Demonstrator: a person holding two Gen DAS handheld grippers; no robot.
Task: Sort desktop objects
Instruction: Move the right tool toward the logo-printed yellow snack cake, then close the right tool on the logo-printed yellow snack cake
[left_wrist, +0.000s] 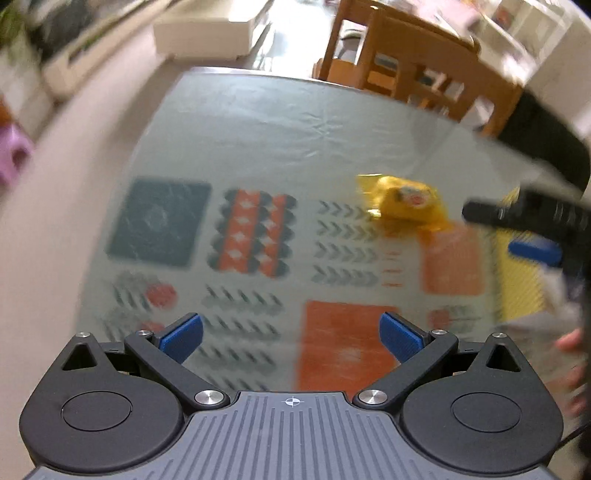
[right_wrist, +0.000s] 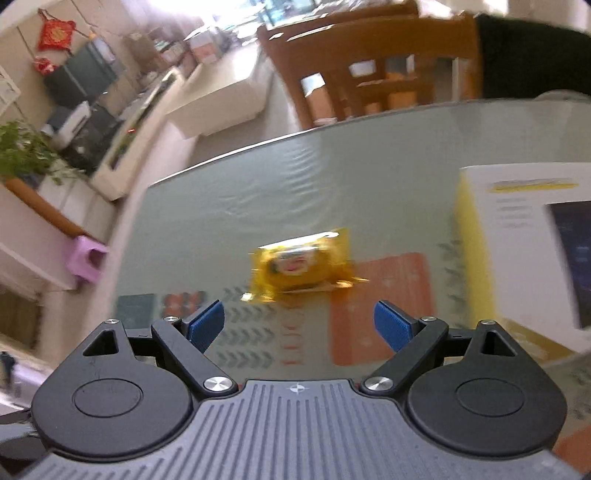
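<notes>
The packet (right_wrist: 301, 264), yellow and flat, lies on the table (right_wrist: 369, 184), partly over an orange patch of the patterned cloth and near the box (right_wrist: 524, 251) to its right. Nothing holds it.

Step in hand, as judged: approach for pickup with the right gripper (right_wrist: 299, 325). Its jaws are spread wide and empty; the packet sits ahead of them, roughly centred on the gap. To grasp well, lower the fingers until they straddle the packet across its narrow side, keep them level with the tabletop, and close on the body, not on the crimped end seals, which would likely slip. The film wrapper will probably crush slightly; squeeze moderately.

Pose: the right gripper points forward and down at the table, close above it. The left gripper (left_wrist: 291, 336), jaws also spread and empty, hovers over the cloth well to the left of the packet (left_wrist: 402, 203), clear of the approach path. Both views are motion-blurred.
</notes>
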